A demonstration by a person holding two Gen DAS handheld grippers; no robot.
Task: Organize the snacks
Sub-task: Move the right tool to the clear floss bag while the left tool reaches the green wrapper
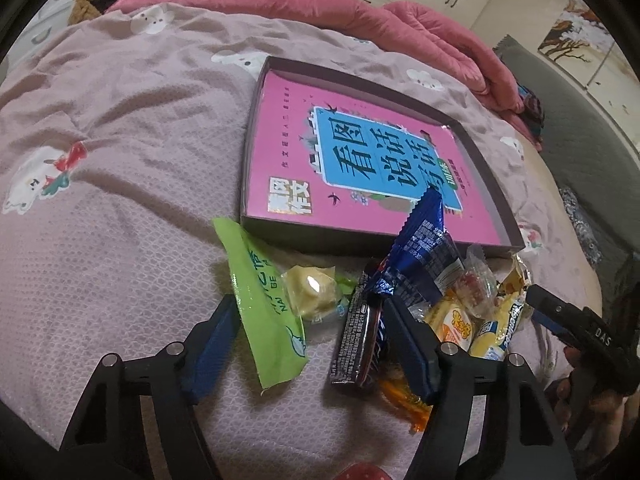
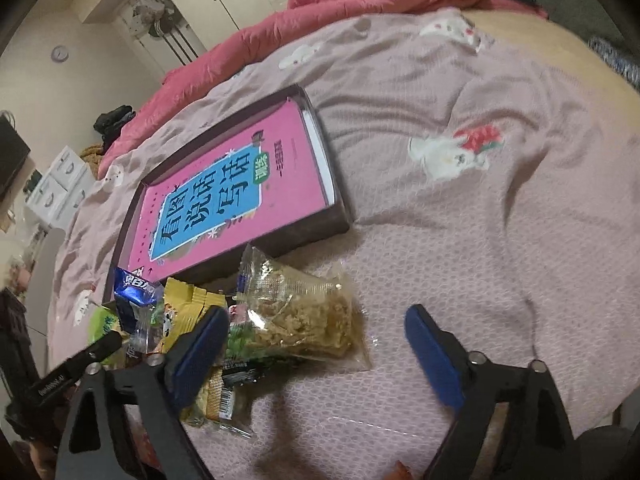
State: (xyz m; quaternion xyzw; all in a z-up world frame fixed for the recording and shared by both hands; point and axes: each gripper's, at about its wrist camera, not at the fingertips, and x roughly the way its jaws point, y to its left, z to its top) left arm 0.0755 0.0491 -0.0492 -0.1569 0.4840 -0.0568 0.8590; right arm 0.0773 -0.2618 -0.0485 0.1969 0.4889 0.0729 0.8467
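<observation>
Both sets of jaws are held apart, nothing gripped — the left gripper (image 1: 306,344) straddles a green packet (image 1: 264,308) and dark bar (image 1: 354,344). Two wrappers could be pinched together. Beyond the snacks (image 2: 296,312) lies the box (image 1: 486,196) on the bed (image 1: 120,160).

Pink book (image 1: 360,160), blue title panel; mauve bunny-print bedspread (image 1: 120,160); green wrapper (image 1: 260,304).

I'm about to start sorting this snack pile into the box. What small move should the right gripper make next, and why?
Probably ease the right gripper forward and close on the clear bag of dried snack. Its jaws are open, the bag lies between the fingers at the edge of the pile, nearest to it, and the box sits just beyond. The left gripper is also open, over the green packet.
</observation>
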